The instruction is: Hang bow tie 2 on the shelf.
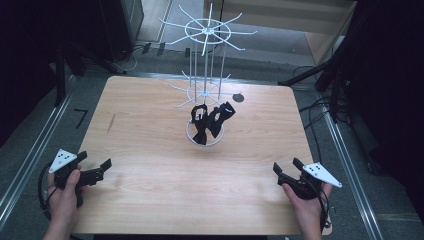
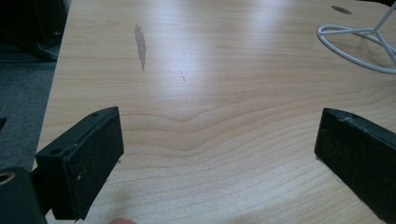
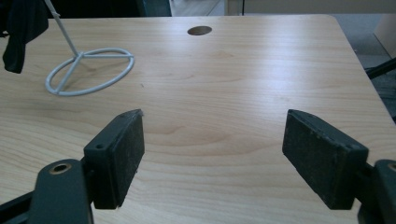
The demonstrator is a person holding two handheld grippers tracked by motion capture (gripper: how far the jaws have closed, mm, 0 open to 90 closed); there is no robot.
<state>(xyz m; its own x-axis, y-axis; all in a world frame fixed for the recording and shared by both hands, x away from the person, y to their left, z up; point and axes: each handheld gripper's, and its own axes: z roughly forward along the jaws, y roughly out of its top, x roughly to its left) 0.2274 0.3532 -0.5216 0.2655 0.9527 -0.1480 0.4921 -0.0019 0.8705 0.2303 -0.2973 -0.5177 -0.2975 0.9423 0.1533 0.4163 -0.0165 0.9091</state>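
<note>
A white wire rack (image 1: 206,75) with two tiers of spokes stands at the table's middle back on a ring base (image 1: 194,141). Two black fabric pieces (image 1: 211,121), shaped like bow ties, hang from its lower tier. My left gripper (image 1: 95,161) is held at the front left corner, open, with bare wood between its jaws (image 2: 219,126). My right gripper (image 1: 288,166) is held at the front right, also open and holding nothing (image 3: 215,123). The ring base (image 3: 80,54) and a black piece (image 3: 18,28) lie far to the upper left in the right gripper view.
The light wooden table (image 1: 150,165) has a round cable hole (image 1: 238,97) behind the rack and a dark streak (image 2: 140,44) on its left side. Metal rails, cables and dark stands surround the table on the floor.
</note>
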